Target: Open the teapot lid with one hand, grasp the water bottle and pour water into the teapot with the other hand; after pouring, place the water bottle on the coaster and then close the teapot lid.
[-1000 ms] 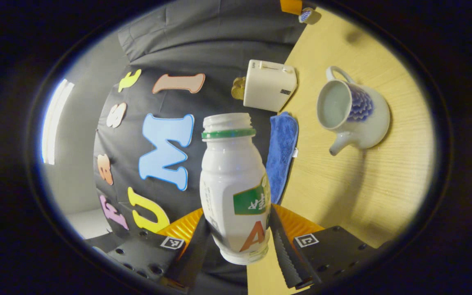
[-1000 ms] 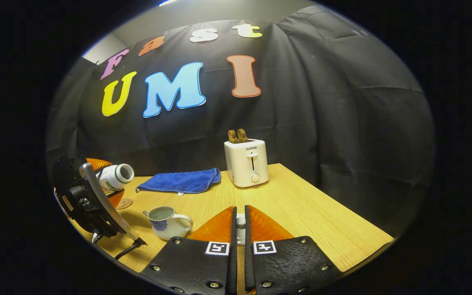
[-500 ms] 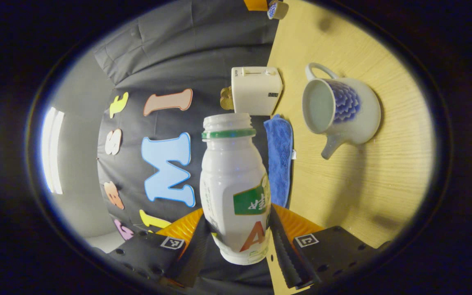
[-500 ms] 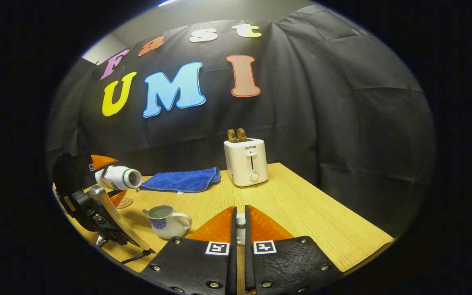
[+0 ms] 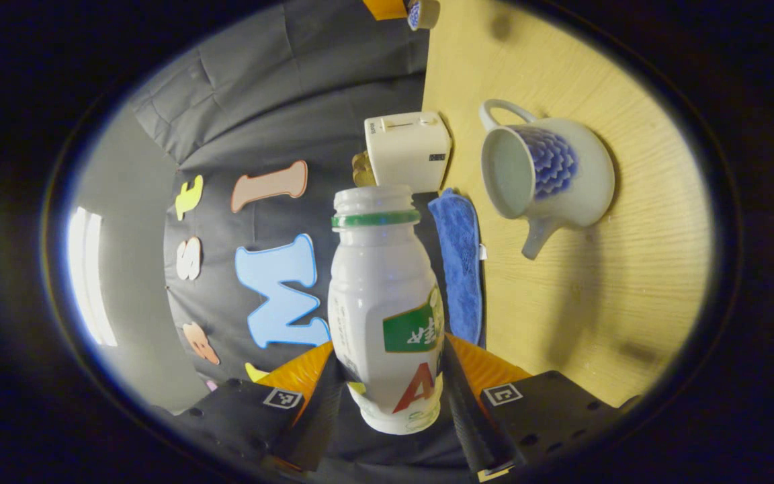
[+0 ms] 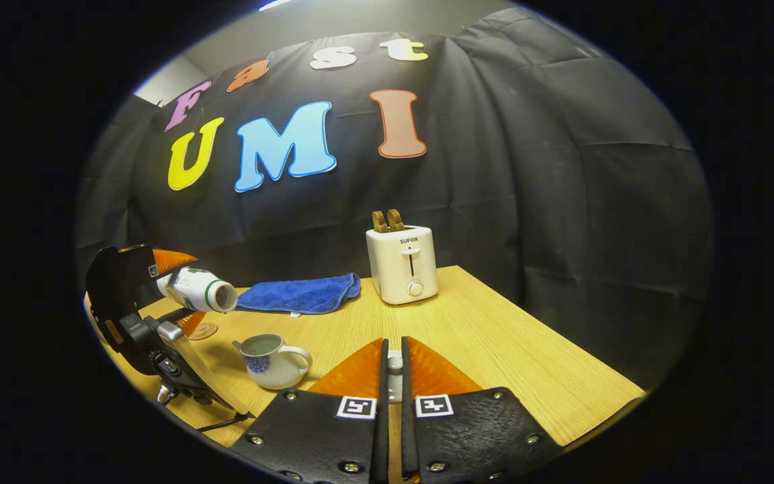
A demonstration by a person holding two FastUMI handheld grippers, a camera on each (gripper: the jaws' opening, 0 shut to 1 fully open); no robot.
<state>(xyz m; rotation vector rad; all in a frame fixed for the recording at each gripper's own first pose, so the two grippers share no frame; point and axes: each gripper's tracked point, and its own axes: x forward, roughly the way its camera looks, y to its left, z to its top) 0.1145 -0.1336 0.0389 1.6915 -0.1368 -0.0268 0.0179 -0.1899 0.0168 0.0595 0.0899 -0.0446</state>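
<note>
Wooden table [image 6: 494,336] w/ black cloth wall behind; bottle tipped above open teapot.
Left gripper [image 5: 390,386] pinches water bottle [image 5: 381,296] at frame centre, mouth uncapped; teapot [image 5: 548,175] upper right, lid off. Right gripper [image 6: 392,376] at bottom centre, fingers pressed on teapot lid [image 6: 394,366]. Coaster [image 6: 203,331] lower left; toaster [image 6: 402,263] & blue cloth [image 6: 299,294] mid-frame.

one teapot [image 6: 271,359], one water bottle [image 6: 197,290], one lid [image 6: 394,366], one coaster [image 6: 203,331], one toaster [image 6: 403,264], one blue cloth [image 6: 298,294] beside toaster, two grippers
</note>
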